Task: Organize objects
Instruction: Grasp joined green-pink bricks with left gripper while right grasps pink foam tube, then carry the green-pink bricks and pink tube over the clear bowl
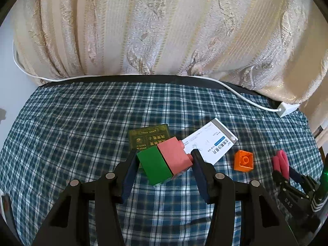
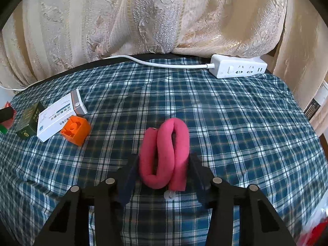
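My left gripper [image 1: 165,155] is shut on a joined pair of bricks, green [image 1: 153,165] and pink [image 1: 176,156], held above the checked cloth. Behind them lie a dark green box [image 1: 149,136] and a white medicine box [image 1: 211,143]. An orange brick [image 1: 244,161] sits to the right of the white box. My right gripper [image 2: 164,160] is shut on a folded pink foam tube [image 2: 164,153]; it also shows at the right edge of the left wrist view [image 1: 280,162]. In the right wrist view the orange brick [image 2: 75,130], white box [image 2: 59,116] and green box [image 2: 28,123] lie at the left.
A blue checked cloth [image 1: 82,123] covers the table. A white power strip [image 2: 237,68] with its cable [image 1: 143,76] lies along the far edge. Cream patterned curtains [image 1: 164,30] hang behind. A plastic bag with something red [image 2: 315,227] is at the lower right.
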